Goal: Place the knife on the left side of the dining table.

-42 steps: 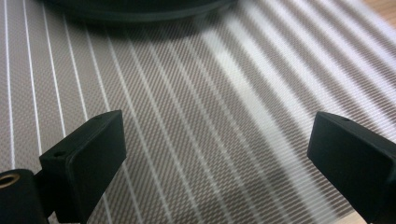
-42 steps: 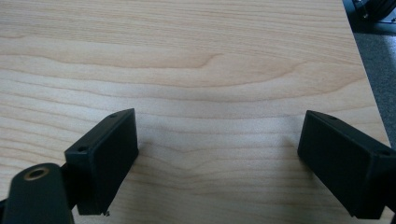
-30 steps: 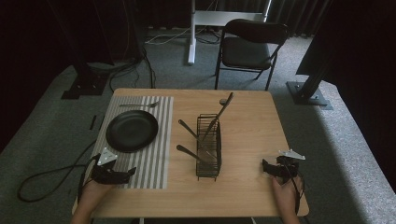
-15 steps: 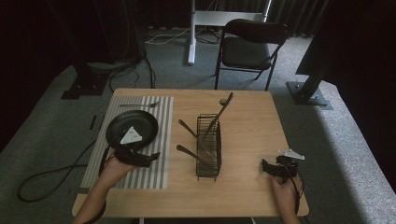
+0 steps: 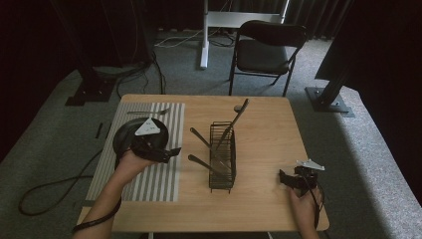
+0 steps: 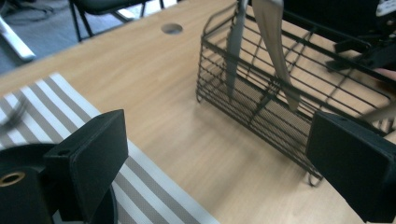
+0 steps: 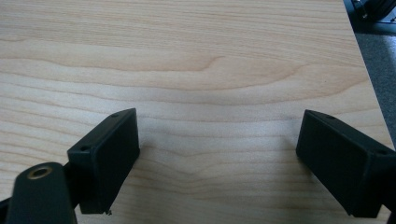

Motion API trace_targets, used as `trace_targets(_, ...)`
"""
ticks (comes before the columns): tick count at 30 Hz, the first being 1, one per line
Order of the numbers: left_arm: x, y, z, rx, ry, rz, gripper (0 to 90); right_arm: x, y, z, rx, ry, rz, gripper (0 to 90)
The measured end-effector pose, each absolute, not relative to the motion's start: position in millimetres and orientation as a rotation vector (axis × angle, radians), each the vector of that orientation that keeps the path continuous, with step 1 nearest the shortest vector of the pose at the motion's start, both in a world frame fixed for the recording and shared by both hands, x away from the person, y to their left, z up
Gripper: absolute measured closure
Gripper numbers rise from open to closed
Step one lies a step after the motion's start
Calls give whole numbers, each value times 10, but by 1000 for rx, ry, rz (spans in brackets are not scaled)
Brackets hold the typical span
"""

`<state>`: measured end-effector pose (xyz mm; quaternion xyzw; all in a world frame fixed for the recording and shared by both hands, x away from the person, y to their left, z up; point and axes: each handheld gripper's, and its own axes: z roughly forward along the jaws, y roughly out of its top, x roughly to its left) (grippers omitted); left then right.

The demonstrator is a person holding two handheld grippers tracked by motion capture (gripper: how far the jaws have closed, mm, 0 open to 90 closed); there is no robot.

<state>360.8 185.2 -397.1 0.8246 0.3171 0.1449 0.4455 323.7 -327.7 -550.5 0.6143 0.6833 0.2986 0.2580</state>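
Note:
A black wire basket [image 5: 222, 155] stands mid-table and holds several metal utensils [image 5: 236, 119]; two handles [image 5: 200, 136] stick out toward its left side. My left gripper [image 5: 171, 152] hovers over the near right edge of a black plate [image 5: 124, 135] and points at the basket. In the left gripper view that gripper [image 6: 217, 154] is open and holds nothing, with the basket [image 6: 280, 107] just ahead. Near the front right corner, my right gripper [image 5: 284, 178] rests low. Its jaws [image 7: 217, 140] are open over bare wood.
The plate lies on a striped placemat [image 5: 149, 184] at the table's left. A fork [image 5: 147, 112] lies at the mat's far edge. A round hole [image 5: 237, 108] marks the far side of the tabletop. A folding chair [image 5: 266, 55] stands beyond the table.
My left gripper has moved from the front left corner forward and to the right, over the plate and toward the basket. The right gripper has stayed put.

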Motion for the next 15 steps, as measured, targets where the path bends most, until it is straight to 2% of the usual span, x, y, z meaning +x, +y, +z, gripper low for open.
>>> trace_targets(9, 3719, 1674, -3832, 2024, 742, 313, 62, 3237, -3279, -5505, 1663, 1854, 808, 124)
trace_targets(11, 3749, 1607, -3795, 2023, 739, 310, 92, 3237, -3279, -5506, 1663, 1854, 809, 124)
trace_targets(15, 3789, 1513, -3752, 2027, 727, 296, 96, 3237, -3279, -5506, 1663, 1853, 809, 124)
